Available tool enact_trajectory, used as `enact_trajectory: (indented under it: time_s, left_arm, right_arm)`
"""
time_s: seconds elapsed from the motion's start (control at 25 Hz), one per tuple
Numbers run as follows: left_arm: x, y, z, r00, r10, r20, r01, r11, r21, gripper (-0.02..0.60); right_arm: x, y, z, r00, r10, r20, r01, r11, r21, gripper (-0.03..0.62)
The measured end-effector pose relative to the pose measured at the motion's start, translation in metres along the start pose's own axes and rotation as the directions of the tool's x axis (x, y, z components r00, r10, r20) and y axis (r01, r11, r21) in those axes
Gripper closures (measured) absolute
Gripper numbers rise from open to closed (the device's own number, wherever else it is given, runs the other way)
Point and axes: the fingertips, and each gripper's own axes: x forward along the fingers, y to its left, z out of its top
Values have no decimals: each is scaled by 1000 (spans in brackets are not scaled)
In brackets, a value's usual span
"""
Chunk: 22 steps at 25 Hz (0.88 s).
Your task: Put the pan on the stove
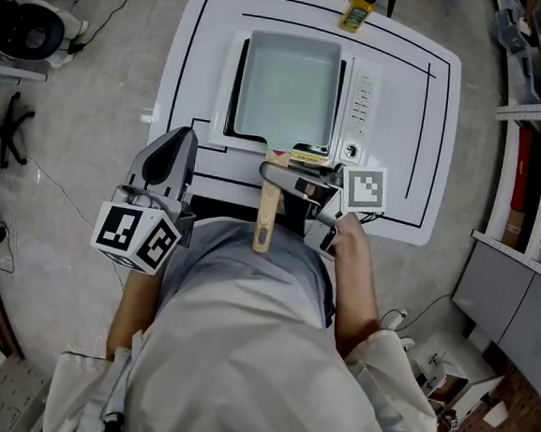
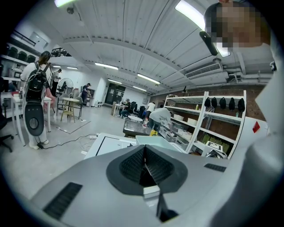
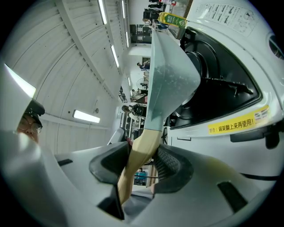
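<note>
A square pale-green pan [image 1: 289,85] with a wooden handle [image 1: 267,215] lies over the black burner of a white portable stove [image 1: 365,101]. My right gripper [image 1: 279,175] is shut on the handle just behind the pan. In the right gripper view the handle [image 3: 140,150] runs between the pads of that gripper [image 3: 140,166], and the pan [image 3: 166,66] hangs close over the burner [image 3: 217,84]; whether it rests there I cannot tell. My left gripper [image 1: 172,155] is held back at the table's near left edge, shut [image 2: 144,166] on nothing.
The stove stands on a white table [image 1: 411,63] marked with black lines. A yellow-green bottle [image 1: 356,11] stands at the far edge behind the stove. The stove's control panel and knob [image 1: 351,152] are right of the pan. Cables and chairs lie on the floor at left.
</note>
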Motion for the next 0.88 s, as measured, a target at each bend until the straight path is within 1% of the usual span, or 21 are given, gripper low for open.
enact_trajectory:
  time_s: [0.4, 0.88]
  left_arm:
    - [4, 0, 1, 1000, 8, -21, -8, 1000, 2, 574]
    - [10, 0, 1, 1000, -1, -21, 1, 1000, 3, 574]
  right_arm:
    - [1, -8, 3, 1000, -1, 1, 1, 1000, 8, 413]
    - [2, -11, 4, 1000, 15, 3, -15, 1000, 22, 411]
